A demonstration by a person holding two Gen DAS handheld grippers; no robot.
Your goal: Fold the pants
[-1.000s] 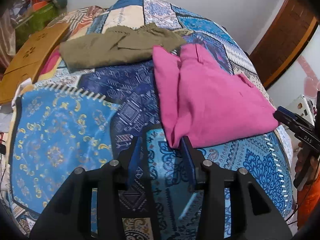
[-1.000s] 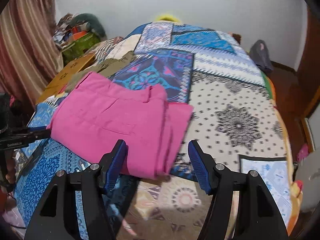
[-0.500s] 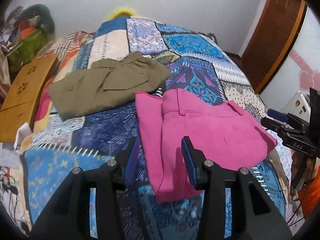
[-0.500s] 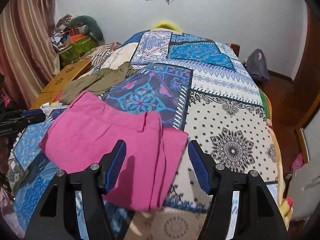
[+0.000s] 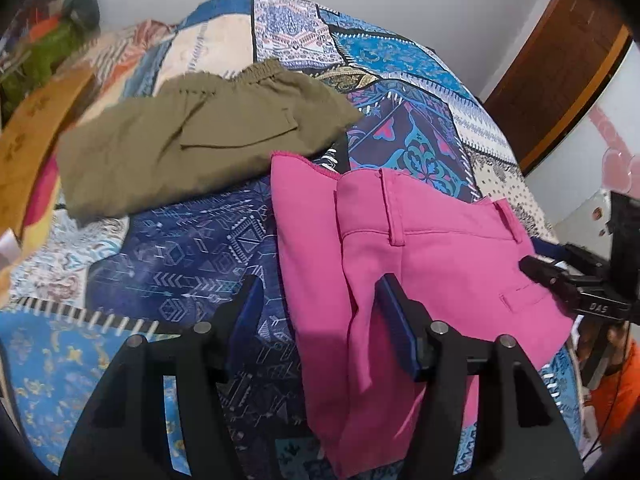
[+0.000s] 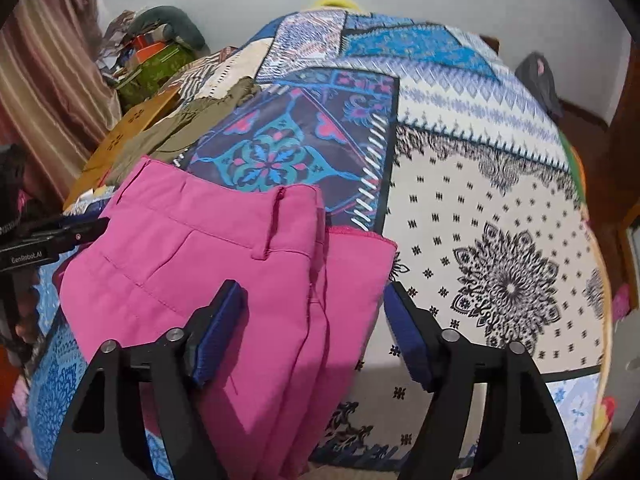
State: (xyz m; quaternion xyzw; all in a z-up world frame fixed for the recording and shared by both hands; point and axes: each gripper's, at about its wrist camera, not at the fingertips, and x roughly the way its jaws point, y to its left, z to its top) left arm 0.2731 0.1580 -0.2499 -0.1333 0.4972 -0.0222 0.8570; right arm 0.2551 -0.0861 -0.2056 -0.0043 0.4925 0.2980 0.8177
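Observation:
Folded pink pants [image 5: 432,264] lie on the patchwork bedspread [image 5: 192,248], waistband toward the far side. My left gripper [image 5: 320,312] is open, its jaws straddling the pants' left folded edge from above. In the right wrist view the pink pants [image 6: 208,280] fill the lower left, and my right gripper [image 6: 314,332] is open, its jaws straddling the pants' right folded edge. Each gripper shows at the edge of the other's view: the right one [image 5: 572,288] and the left one [image 6: 52,240]. Neither holds cloth.
Folded olive pants [image 5: 192,140] lie just beyond the pink pair, also in the right wrist view [image 6: 188,128]. A wooden board [image 5: 32,136] and clutter [image 6: 156,60] sit at the bed's left side. A dark bag [image 6: 536,80] and a wooden door [image 5: 560,64] are at right.
Both grippers have moved forward and down over the pink pants, which now reach between the jaws. Both jaws stayed open.

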